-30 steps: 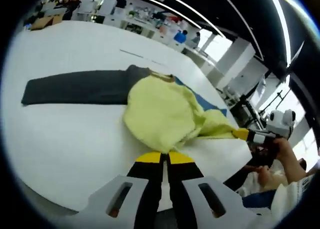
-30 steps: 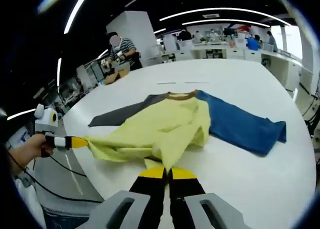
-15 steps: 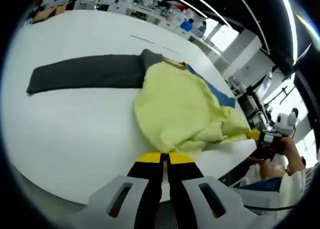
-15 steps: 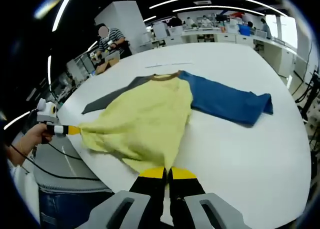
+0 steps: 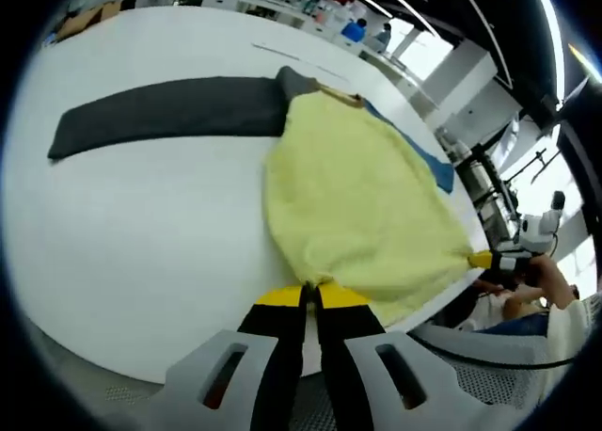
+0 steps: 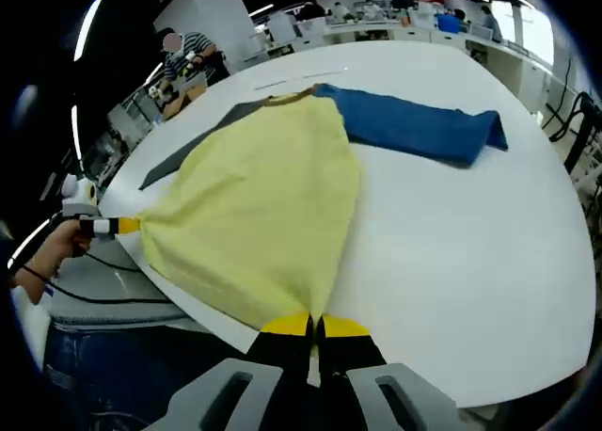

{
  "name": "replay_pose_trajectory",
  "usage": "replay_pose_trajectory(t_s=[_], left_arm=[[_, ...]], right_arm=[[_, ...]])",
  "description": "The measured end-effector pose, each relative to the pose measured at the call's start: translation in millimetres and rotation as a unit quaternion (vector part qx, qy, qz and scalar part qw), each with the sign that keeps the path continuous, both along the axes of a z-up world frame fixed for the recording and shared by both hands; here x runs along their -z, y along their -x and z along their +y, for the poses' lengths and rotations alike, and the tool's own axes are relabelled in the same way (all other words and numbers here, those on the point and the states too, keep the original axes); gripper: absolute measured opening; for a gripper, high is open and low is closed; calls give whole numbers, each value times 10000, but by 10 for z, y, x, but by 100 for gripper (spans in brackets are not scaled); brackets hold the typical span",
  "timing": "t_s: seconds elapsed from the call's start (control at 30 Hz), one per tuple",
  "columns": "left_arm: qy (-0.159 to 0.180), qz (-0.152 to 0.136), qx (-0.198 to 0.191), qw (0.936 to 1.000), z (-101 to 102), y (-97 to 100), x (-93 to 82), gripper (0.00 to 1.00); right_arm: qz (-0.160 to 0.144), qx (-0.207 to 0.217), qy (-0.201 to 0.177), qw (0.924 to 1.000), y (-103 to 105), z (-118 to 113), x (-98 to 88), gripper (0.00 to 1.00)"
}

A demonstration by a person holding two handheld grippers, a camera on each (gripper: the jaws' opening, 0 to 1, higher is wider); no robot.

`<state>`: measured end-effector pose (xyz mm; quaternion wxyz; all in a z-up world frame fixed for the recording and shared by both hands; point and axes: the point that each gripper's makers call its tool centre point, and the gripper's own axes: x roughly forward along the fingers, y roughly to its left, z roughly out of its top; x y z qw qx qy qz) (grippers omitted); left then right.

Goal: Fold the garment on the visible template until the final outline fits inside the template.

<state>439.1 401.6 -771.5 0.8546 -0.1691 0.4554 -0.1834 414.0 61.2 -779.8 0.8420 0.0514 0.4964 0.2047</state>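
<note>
A garment lies on the white table (image 5: 141, 233): a pale yellow body (image 5: 362, 196) (image 6: 263, 205), a dark grey sleeve (image 5: 160, 111) (image 6: 179, 158) and a blue sleeve (image 6: 423, 130) (image 5: 428, 163). The yellow body is drawn out flat, its hem hanging past the table's near edge. My left gripper (image 5: 310, 295) is shut on one hem corner. My right gripper (image 6: 313, 325) is shut on the other corner. Each gripper also appears in the other's view, held by a hand: the right gripper (image 5: 484, 259) and the left gripper (image 6: 118, 226).
The table's near edge (image 6: 188, 309) runs under the hem. A cable (image 6: 103, 295) hangs from the hand on the left. A person (image 6: 183, 59) stands behind the far end of the table. Desks and equipment (image 6: 376, 22) fill the room beyond.
Both grippers have pulled the hem back toward the table's near edge. The bunched yellow body has spread out smooth and now hangs over that edge.
</note>
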Motion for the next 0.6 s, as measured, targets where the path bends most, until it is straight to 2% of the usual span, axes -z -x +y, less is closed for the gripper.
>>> replay_pose_trajectory(t_s=[0.13, 0.27, 0.4, 0.47, 0.53, 0.6], left_arm=[[-52, 7, 63, 10000, 38, 63, 1, 8], [-69, -118, 197, 9997, 24, 99, -14, 14], [-108, -446, 827, 9955, -72, 141, -36, 20], [-70, -383, 928, 9949, -103, 174, -25, 21], [-226, -380, 1068, 9933, -101, 189, 13, 21], [-539, -226, 1238, 9906, -56, 241, 87, 19]], right_arm=[[35, -6, 95, 9999, 24, -33, 45, 0], [81, -27, 107, 9999, 36, -48, 57, 0], [69, -59, 117, 9999, 18, -66, 72, 0], [82, -94, 94, 9999, 20, -58, 73, 0], [58, -103, 75, 9999, 13, -55, 68, 0], [29, -82, 59, 9999, 2, -58, 65, 0]])
